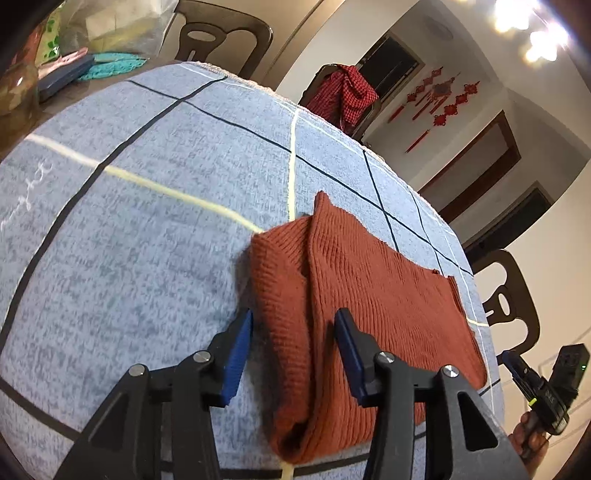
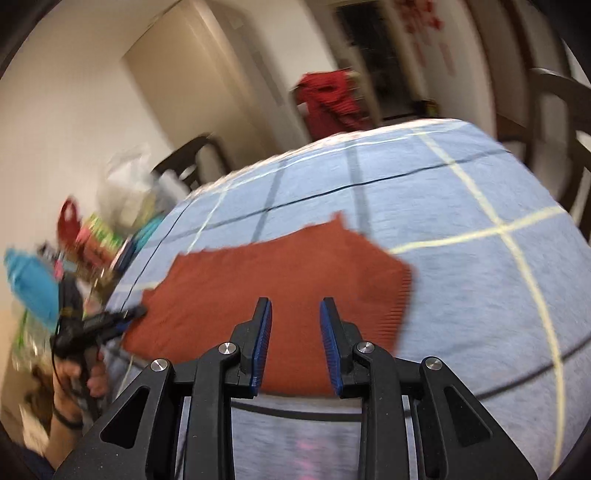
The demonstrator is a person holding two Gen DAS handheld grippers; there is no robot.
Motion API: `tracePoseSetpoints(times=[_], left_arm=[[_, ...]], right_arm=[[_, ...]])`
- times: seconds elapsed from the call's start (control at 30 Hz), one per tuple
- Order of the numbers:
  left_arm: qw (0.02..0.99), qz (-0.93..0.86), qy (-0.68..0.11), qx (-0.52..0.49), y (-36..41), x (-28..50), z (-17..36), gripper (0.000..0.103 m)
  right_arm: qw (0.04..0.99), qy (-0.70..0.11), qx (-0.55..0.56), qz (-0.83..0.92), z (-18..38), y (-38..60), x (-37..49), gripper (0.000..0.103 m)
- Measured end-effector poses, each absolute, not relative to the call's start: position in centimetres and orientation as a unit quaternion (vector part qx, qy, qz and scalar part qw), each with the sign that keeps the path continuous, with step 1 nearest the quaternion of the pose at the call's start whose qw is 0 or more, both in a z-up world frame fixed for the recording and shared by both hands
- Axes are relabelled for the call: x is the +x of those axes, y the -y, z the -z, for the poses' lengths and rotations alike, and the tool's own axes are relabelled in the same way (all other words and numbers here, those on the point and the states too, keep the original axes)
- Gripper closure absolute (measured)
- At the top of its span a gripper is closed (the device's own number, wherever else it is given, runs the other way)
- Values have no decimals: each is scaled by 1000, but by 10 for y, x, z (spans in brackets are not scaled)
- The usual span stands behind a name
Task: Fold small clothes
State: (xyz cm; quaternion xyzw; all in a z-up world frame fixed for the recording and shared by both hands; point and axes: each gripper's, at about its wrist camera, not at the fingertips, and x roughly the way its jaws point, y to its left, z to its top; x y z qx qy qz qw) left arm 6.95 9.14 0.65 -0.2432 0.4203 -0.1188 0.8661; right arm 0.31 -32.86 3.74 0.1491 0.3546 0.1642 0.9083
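A rust-orange knitted garment (image 1: 369,306) lies partly folded on the blue checked tablecloth (image 1: 147,221). My left gripper (image 1: 295,321) is open and hovers over the garment's near folded edge, one finger on each side of a raised fold. In the right wrist view the same garment (image 2: 280,280) lies flat. My right gripper (image 2: 295,314) is open and empty just above its near edge. The left gripper (image 2: 125,317) shows there at the garment's left edge, and the right gripper's body (image 1: 543,391) shows at the far right of the left wrist view.
Dark chairs (image 1: 225,33) stand around the table, one with a red checked cloth (image 1: 343,92) over it. Bags, a jar and teal items (image 1: 110,62) crowd the table's far left. The right wrist view is blurred.
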Motion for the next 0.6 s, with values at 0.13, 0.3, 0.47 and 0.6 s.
tracePoseSetpoints(times=[0.13, 0.3, 0.47, 0.6], left_arm=[[869, 119, -419, -236, -85, 70, -8, 51], [865, 135, -421, -236, -77, 69, -7, 51], [868, 135, -414, -237, -78, 67, -6, 51], [865, 140, -413, -249, -83, 65, -4, 51]], right_arm=[[895, -374, 93, -226, -26, 273, 17, 80], [873, -406, 75, -261, -4, 233, 48, 83], [869, -420, 75, -251, 8, 223, 81, 83], [866, -427, 77, -248, 8, 221, 87, 83]])
